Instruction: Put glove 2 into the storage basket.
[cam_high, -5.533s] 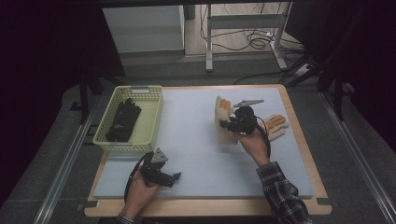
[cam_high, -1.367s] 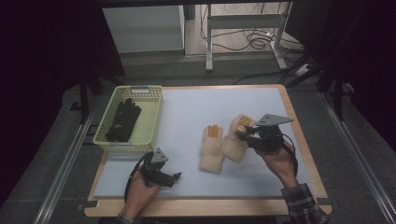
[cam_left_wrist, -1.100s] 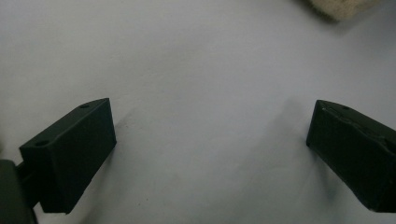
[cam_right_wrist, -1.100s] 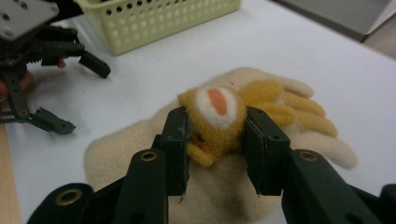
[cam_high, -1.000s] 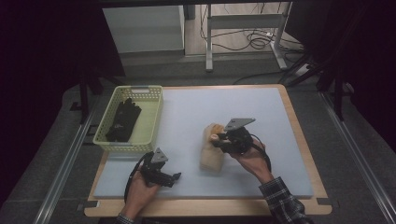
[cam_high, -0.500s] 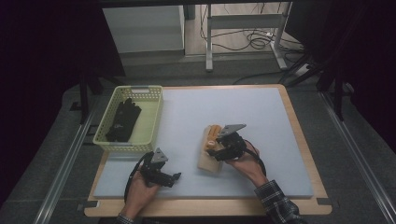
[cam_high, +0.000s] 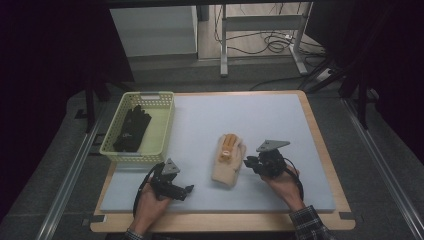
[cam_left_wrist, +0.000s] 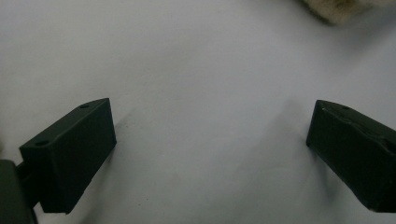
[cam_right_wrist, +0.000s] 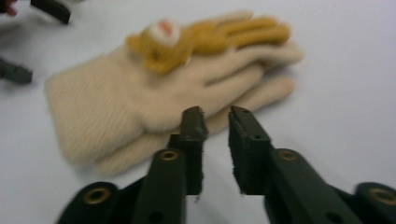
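Two beige knit gloves (cam_high: 228, 160) lie stacked flat on the pale mat, with an orange-yellow trim on the upper one. In the right gripper view the gloves (cam_right_wrist: 154, 107) lie just beyond my jaws. My right gripper (cam_high: 248, 162) sits right of the gloves, pointing at them, and its jaws have just been closing. The right gripper (cam_right_wrist: 215, 116) now shows only a narrow slit with nothing in it. My left gripper (cam_high: 172, 186) rests near the mat's front edge. Seen along its own jaws, the left gripper (cam_left_wrist: 210, 154) stands wide open over bare mat, a glove cuff (cam_left_wrist: 336, 7) at the top.
A yellow-green basket (cam_high: 170, 125) at the mat's left holds black gloves (cam_high: 132, 129). A wooden board (cam_high: 320, 150) frames the mat. Table legs and cables stand on the floor behind. Open mat lies behind and to the right of the beige gloves.
The right gripper brought the second beige glove onto the first, let go, and drew back to the right and down, its jaws closing empty. The left hand stayed put.
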